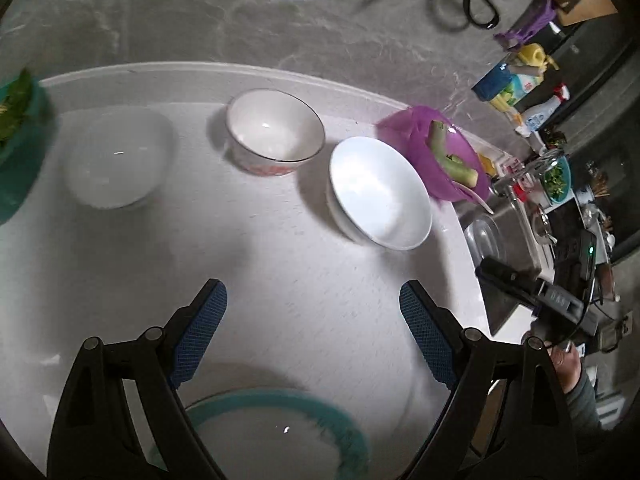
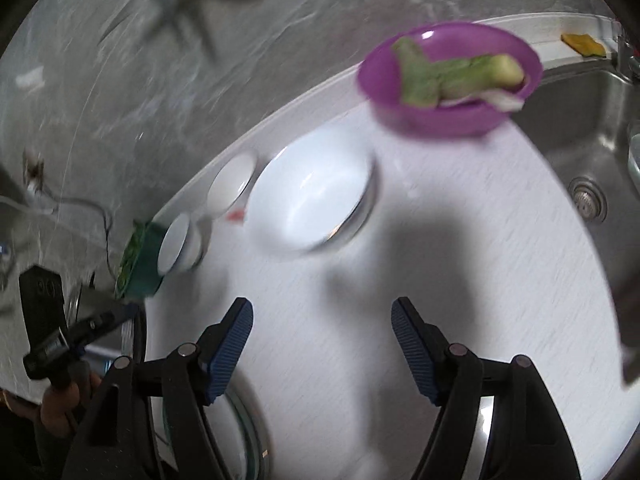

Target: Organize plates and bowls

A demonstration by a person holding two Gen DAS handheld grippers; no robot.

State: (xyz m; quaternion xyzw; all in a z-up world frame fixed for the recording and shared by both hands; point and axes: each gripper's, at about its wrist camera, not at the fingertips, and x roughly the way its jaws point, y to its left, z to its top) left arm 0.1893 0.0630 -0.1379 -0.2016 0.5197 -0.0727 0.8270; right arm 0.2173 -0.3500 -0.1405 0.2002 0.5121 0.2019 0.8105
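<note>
On the white counter (image 1: 280, 264) stand three bowls in a row: a small white bowl (image 1: 116, 156) at the left, a bowl with a dark rim and red pattern (image 1: 274, 130) in the middle, and stacked plain white bowls (image 1: 380, 192) at the right. A teal-rimmed plate (image 1: 276, 432) lies right below my left gripper (image 1: 312, 304), which is open and empty above the counter. My right gripper (image 2: 322, 316) is open and empty, hovering short of the stacked white bowls (image 2: 312, 196). The patterned bowl (image 2: 232, 188), the small bowl (image 2: 178, 244) and the plate (image 2: 240, 428) also show there.
A purple bowl with cut green vegetable (image 1: 440, 152) sits at the counter's right end, also in the right wrist view (image 2: 448, 80). A teal bowl of greens (image 1: 16, 136) stands far left. A steel sink (image 2: 580, 152) lies to the right. Bottles and clutter (image 1: 520, 88) line the wall.
</note>
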